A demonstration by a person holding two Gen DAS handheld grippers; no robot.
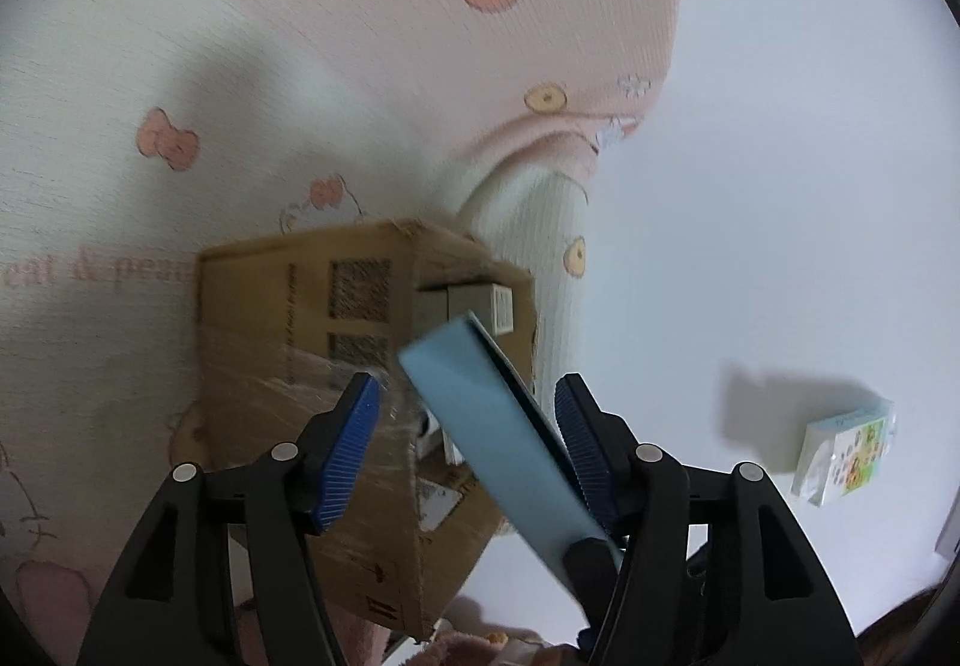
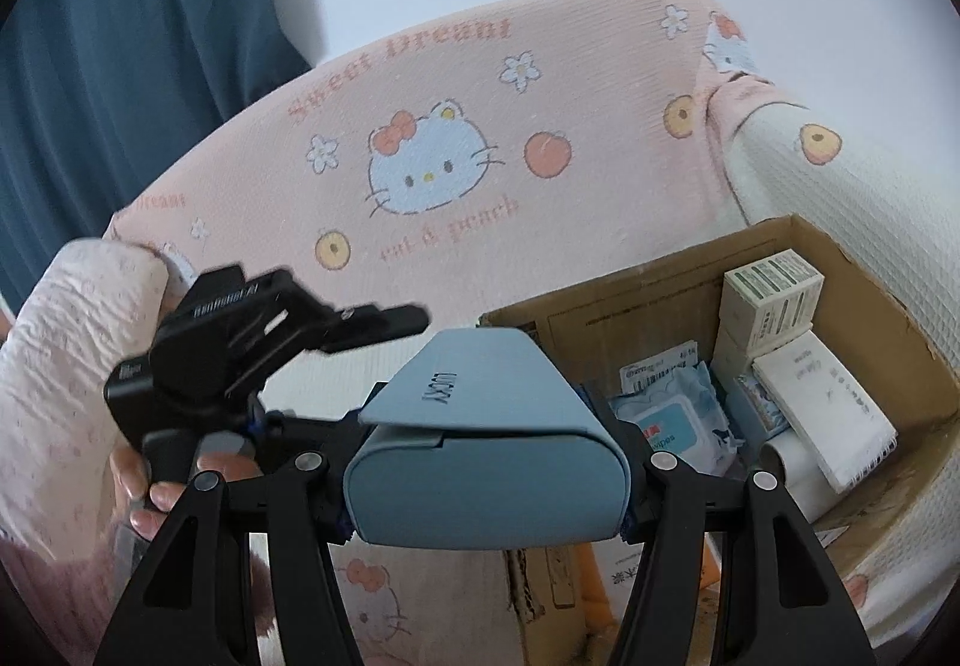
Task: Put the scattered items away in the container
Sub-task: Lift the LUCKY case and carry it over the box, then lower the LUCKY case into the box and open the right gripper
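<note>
My right gripper (image 2: 486, 462) is shut on a blue-grey glasses case (image 2: 486, 456) marked LUCKY, held just left of an open cardboard box (image 2: 606, 318). The box holds a wipes pack (image 2: 678, 420), small white cartons (image 2: 771, 288) and a notepad (image 2: 828, 408). My left gripper (image 1: 468, 426) is open, with the cardboard box (image 1: 300, 342) in front of it. The same blue case (image 1: 504, 426) crosses between its fingers and lies against the right finger. The left gripper also shows in the right wrist view (image 2: 384, 327), held by a hand to the left of the case.
The box sits on a sofa with a pink cartoon-cat cover (image 2: 420, 138). A small colourful carton (image 1: 846, 456) lies on the white surface at the right of the left wrist view. A blue curtain (image 2: 120, 36) hangs at the back left.
</note>
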